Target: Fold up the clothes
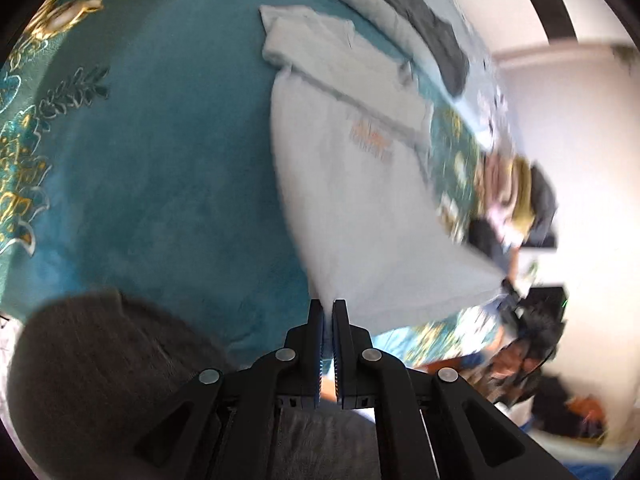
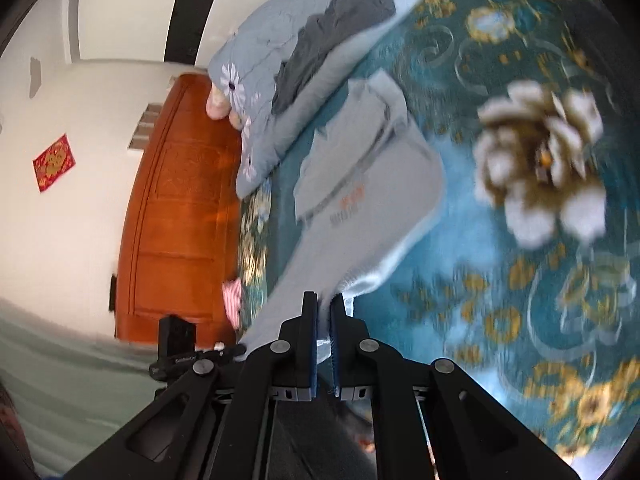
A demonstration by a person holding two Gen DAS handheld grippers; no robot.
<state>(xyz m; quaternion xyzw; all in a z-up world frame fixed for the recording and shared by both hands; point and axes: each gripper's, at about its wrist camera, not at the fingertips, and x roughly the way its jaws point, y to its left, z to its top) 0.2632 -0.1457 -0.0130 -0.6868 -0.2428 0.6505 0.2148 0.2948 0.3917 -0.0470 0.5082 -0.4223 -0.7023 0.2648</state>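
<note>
The left hand-held gripper [image 1: 327,304] is clenched on one bottom corner of the pale shirt [image 1: 360,184], and the right hand-held gripper [image 2: 324,298] grasps the other. The shirt stretches toward 12 o'clock across the teal bed cover [image 1: 160,160], its collar end near the dark garment [image 2: 340,20] on the pillow [image 2: 256,80].

Bare teal blanket [image 1: 168,168] lies open left of the white shirt [image 1: 360,208]; pillow [image 2: 256,92] blocks the far edge

The shirt [image 1: 360,208] is looking pale grey with orange letters. The blanket [image 1: 168,184] is showing teal with gold flowers.
</note>
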